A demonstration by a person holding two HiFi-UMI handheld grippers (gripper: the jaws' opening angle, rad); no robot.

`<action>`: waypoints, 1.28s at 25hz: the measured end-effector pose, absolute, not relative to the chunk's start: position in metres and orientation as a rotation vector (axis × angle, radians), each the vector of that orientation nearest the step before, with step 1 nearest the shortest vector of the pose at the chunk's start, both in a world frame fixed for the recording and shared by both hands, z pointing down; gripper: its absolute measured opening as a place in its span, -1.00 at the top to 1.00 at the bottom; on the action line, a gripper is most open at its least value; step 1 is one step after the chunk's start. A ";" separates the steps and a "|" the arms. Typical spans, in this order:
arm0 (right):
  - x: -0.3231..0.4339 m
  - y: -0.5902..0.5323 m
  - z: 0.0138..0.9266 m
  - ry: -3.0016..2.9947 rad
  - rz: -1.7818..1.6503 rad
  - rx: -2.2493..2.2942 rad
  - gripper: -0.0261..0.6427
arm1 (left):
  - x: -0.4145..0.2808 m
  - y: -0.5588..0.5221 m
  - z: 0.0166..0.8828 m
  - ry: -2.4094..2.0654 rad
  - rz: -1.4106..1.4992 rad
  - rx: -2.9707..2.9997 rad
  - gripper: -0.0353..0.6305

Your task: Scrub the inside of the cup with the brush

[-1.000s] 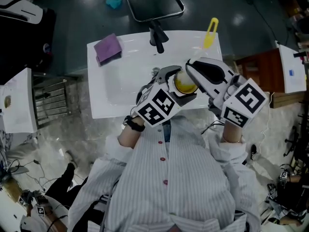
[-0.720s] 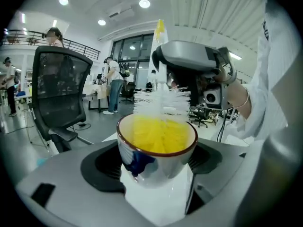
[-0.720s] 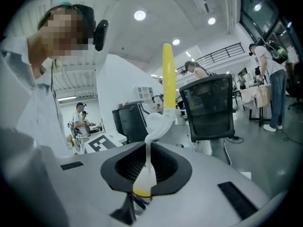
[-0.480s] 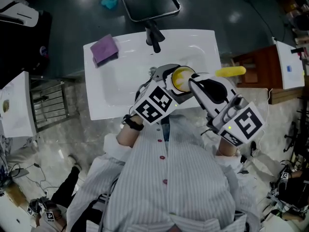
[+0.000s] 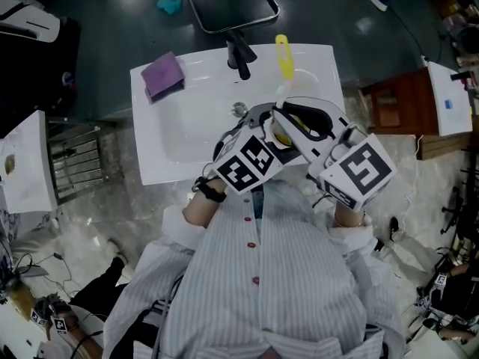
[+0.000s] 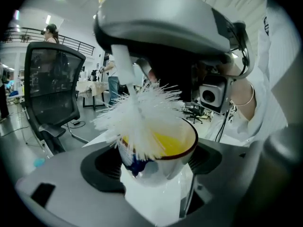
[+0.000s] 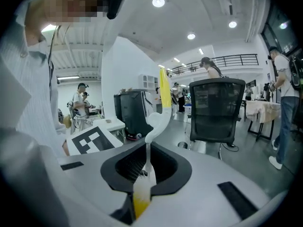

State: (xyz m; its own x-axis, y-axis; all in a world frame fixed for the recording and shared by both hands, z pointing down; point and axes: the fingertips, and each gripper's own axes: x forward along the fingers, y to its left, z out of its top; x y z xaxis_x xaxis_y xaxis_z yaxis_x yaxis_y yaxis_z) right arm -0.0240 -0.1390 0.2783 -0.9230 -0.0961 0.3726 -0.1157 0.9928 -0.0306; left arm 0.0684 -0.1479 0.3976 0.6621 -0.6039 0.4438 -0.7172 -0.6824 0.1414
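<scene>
Over the white sink, my left gripper is shut on a cup with a yellow inside. In the left gripper view the cup is white outside with blue print and sits between the jaws. The brush's white bristle head is pushed into its mouth. My right gripper lies across the cup from the right, shut on the brush. The brush's yellow handle points away toward the sink's far rim. In the right gripper view the white neck and yellow handle rise out of the shut jaws.
A black faucet stands at the sink's far rim. A purple cloth lies on its far left corner, and the drain sits in the basin. An office chair base stands beyond, and a brown cabinet to the right.
The brush handle has swung from pointing right to pointing away over the far rim. My right gripper turned with it, while the cup stayed in the left gripper.
</scene>
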 end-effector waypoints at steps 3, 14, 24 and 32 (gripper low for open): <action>-0.021 -0.148 0.279 -2.781 0.156 0.161 0.77 | 0.067 -0.146 0.399 -1.057 0.533 2.578 -0.33; 0.022 -0.163 0.268 -2.894 0.457 0.260 0.77 | 0.053 -0.148 0.394 -1.106 0.519 2.562 -0.33; 0.035 -0.167 0.269 -2.893 0.425 0.329 0.77 | 0.066 -0.153 0.412 -1.069 0.559 2.539 -0.33; 0.046 -0.191 0.257 -2.941 0.460 0.387 0.77 | 0.060 -0.161 0.437 -1.065 0.610 2.475 -0.33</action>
